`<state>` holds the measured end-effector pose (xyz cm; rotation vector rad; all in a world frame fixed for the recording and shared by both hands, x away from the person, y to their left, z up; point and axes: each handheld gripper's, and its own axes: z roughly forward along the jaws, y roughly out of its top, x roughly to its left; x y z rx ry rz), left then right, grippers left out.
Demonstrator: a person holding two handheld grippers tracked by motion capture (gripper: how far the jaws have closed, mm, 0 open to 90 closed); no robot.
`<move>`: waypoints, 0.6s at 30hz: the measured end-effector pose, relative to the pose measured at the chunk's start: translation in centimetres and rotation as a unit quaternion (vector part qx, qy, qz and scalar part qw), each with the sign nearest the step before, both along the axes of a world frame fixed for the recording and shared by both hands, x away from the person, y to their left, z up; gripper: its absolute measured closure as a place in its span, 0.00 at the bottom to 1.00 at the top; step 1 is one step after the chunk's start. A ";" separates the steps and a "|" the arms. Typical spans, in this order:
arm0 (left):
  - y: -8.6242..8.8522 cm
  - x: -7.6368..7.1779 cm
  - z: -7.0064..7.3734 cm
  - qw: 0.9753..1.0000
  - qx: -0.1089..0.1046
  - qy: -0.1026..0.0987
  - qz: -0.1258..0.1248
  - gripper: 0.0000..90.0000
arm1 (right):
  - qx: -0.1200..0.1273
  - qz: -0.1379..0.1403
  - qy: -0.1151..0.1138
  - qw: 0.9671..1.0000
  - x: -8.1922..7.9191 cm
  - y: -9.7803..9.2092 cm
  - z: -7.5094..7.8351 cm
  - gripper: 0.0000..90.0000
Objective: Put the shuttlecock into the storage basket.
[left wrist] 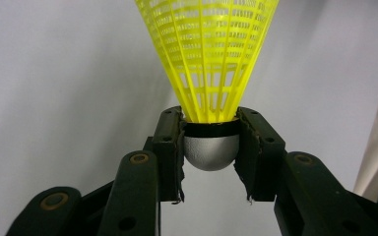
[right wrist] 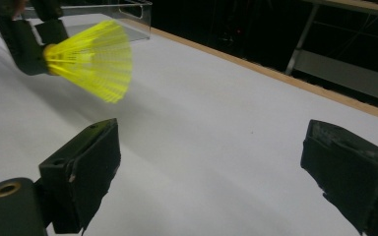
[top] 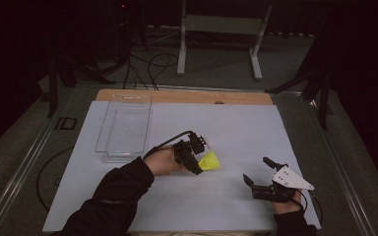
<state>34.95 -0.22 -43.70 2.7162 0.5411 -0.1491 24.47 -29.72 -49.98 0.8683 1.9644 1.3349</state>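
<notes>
Left tongs (left wrist: 210, 147) clamped on yellow shuttlecock (left wrist: 207, 59); right tongs (top: 259, 174) apart; clear tray (top: 124, 127) holds nothing visible.

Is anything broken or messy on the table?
Nothing is spilled or knocked over. One small thing: the black pads on the left gripper look frayed and ragged at their lower edges where they clamp the yellow shuttlecock by its grey head. The clear tray sits neatly on the white table.
</notes>
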 end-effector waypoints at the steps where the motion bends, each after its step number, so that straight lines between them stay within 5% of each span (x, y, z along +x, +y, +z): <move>1: 0.1 -0.1 0.0 1.000 0.001 0.002 -0.001 0.73 | 0.000 0.000 0.000 1.000 0.0 0.0 0.0 0.09; 13: 1.2 -1.3 1.1 1.000 0.004 -0.005 -0.027 0.73 | -0.002 -0.001 0.000 1.000 0.0 0.0 0.0 0.09; 18: 1.8 -1.4 1.6 1.000 0.002 -0.014 -0.018 0.73 | 0.000 -0.001 0.001 1.000 0.0 0.0 0.0 0.09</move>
